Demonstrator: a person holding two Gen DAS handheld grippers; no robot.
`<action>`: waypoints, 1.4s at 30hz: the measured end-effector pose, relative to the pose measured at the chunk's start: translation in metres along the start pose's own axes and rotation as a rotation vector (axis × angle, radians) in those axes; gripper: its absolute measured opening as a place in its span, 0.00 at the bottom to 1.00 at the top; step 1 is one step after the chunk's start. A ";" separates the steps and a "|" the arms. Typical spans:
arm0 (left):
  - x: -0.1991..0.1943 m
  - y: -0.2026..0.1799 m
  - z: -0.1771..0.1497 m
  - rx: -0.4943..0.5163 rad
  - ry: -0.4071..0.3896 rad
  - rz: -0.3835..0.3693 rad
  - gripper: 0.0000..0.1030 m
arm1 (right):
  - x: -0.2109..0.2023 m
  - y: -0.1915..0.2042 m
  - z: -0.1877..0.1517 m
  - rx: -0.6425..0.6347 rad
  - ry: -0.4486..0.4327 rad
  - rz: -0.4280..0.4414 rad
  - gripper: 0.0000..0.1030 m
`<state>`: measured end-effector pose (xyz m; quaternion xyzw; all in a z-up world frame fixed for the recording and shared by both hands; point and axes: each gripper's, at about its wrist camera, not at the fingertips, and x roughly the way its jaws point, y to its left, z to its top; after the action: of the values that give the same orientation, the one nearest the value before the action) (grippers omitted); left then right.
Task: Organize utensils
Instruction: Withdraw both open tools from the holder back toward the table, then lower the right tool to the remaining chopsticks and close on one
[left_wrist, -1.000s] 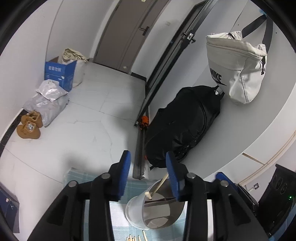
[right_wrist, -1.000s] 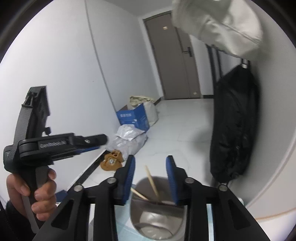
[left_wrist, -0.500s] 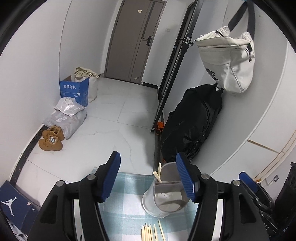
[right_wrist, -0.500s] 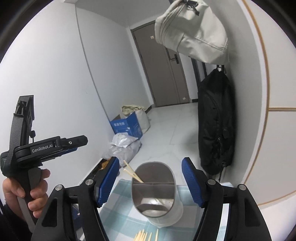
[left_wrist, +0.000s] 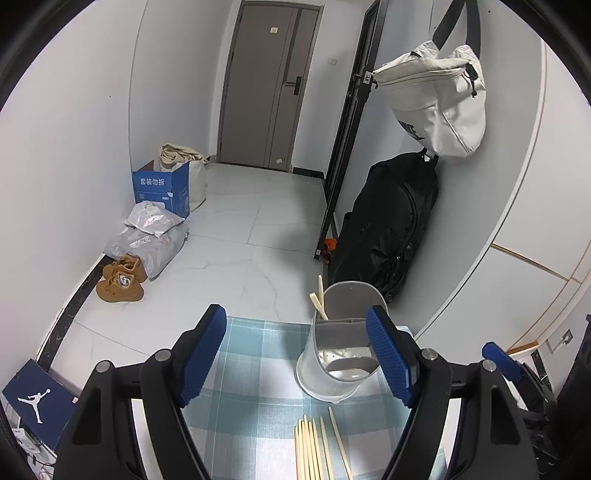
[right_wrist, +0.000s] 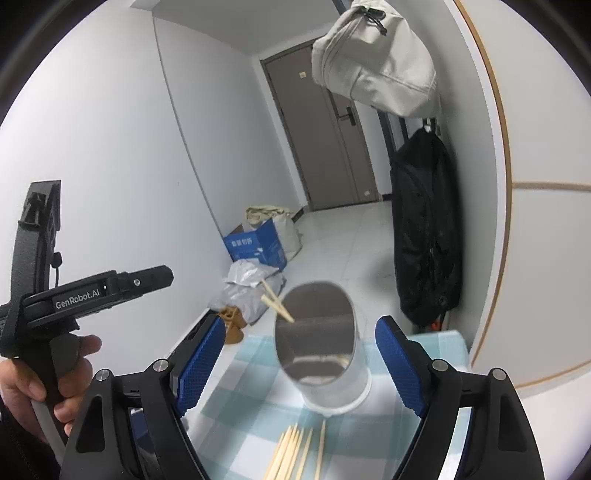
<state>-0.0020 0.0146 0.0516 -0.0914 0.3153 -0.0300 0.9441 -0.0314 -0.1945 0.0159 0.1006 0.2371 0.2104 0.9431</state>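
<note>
Utensil holder: a pale grey plastic holder (left_wrist: 334, 363), tall and oval-mouthed, with a darker divider wall splitting it into compartments; smooth, slightly glossy sides. It stands on the cloth ahead of both pairs of fingers, in the left wrist view just inside the right-hand pad, in the right wrist view (right_wrist: 320, 347) centred between the pads.
Chopsticks in holder: two light wooden sticks (left_wrist: 318, 298), thin and squared at the tips, lean out over the rim on the side away from the black bag (which compartment they sit in I cannot tell).
Loose chopsticks: a row of the same pale wooden sticks (left_wrist: 318, 448) lies flat on the cloth, nearer than the holder and below the gap between the fingers; one lies slightly apart and angled.
Cloth: a soft woven tablecloth (left_wrist: 258, 369) in light teal and white checks.
Left gripper: left gripper (left_wrist: 299, 356), black moulded arms with blue ribbed rubber pads (left_wrist: 201, 354); jaws spread wide and opening, nothing pinched, the holder only overlapped by one pad in view.
Right gripper: right gripper (right_wrist: 299, 363), same build; jaws wide and opening, the holder beyond them untouched.
Hand: a bare hand (right_wrist: 44, 384) wraps the left gripper's handle.
Beyond: a black bag (left_wrist: 391, 225) slumps against the wall, a cream canvas bag (left_wrist: 439, 107) hangs above it.
</note>
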 end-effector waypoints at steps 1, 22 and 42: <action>-0.002 -0.001 -0.003 0.006 -0.008 0.006 0.72 | 0.000 0.000 -0.003 0.001 0.005 -0.001 0.82; 0.041 0.004 -0.074 0.058 0.085 0.071 0.73 | 0.034 -0.019 -0.080 0.012 0.226 -0.095 0.84; 0.104 0.056 -0.093 -0.024 0.385 0.182 0.73 | 0.129 -0.020 -0.128 -0.033 0.567 -0.116 0.30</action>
<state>0.0248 0.0431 -0.0935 -0.0664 0.4973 0.0425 0.8640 0.0159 -0.1433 -0.1527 0.0088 0.4934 0.1796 0.8510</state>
